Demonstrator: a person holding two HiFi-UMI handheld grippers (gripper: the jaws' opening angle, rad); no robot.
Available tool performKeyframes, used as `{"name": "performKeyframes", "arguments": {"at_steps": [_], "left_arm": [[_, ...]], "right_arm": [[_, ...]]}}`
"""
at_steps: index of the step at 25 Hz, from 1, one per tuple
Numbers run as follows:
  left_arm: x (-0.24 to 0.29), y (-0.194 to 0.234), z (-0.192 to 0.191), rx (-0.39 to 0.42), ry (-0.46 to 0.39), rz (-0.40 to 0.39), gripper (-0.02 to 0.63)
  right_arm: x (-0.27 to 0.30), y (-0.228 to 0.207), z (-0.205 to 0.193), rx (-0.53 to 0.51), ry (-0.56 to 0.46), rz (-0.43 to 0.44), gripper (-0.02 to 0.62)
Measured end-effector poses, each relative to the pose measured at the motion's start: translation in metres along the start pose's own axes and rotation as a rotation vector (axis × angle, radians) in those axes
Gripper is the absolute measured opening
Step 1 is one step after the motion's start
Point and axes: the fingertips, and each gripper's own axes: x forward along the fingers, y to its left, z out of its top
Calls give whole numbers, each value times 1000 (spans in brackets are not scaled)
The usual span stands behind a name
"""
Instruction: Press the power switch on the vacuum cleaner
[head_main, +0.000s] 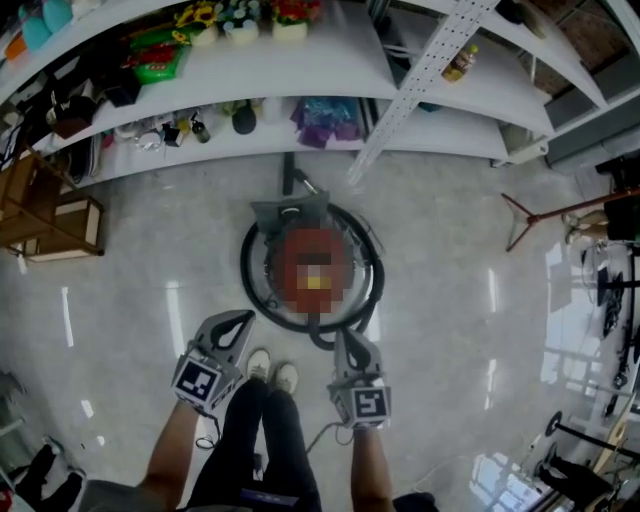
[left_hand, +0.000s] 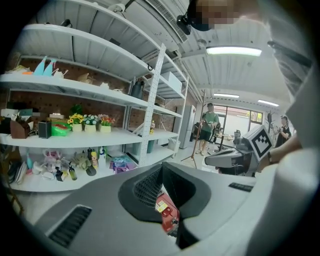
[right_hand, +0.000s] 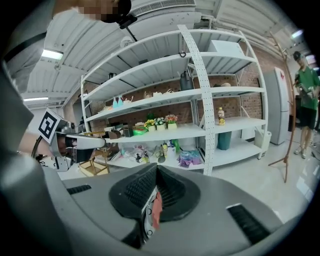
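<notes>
A round red vacuum cleaner (head_main: 292, 248) stood on the glossy pale floor (head_main: 450, 300) at the middle of the head view, with a black hose (head_main: 249, 275) coiled around it. Its power switch could not be made out. White metal shelving (head_main: 300, 70) filled the top of the frame. The left gripper (head_main: 238, 320) hung just below and left of the vacuum cleaner, and the right gripper (head_main: 346, 340) hung at its lower right edge, over the hose. The person's white shoes (head_main: 272, 371) showed between them. On both grippers the tongs were pressed together at the tips and pinched nothing. A sliver of red showed through the gap behind each pair of tips.
</notes>
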Motion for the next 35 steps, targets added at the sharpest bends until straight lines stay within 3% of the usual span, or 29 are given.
{"name": "performKeyframes", "arguments": {"at_steps": [12, 35], "left_arm": [[33, 12, -72, -45, 42, 2, 8], [68, 22, -144, -61, 89, -23, 7]], "right_arm": [[48, -14, -64, -16, 60, 17, 2], [114, -44, -163, -1, 154, 17, 2]]}}
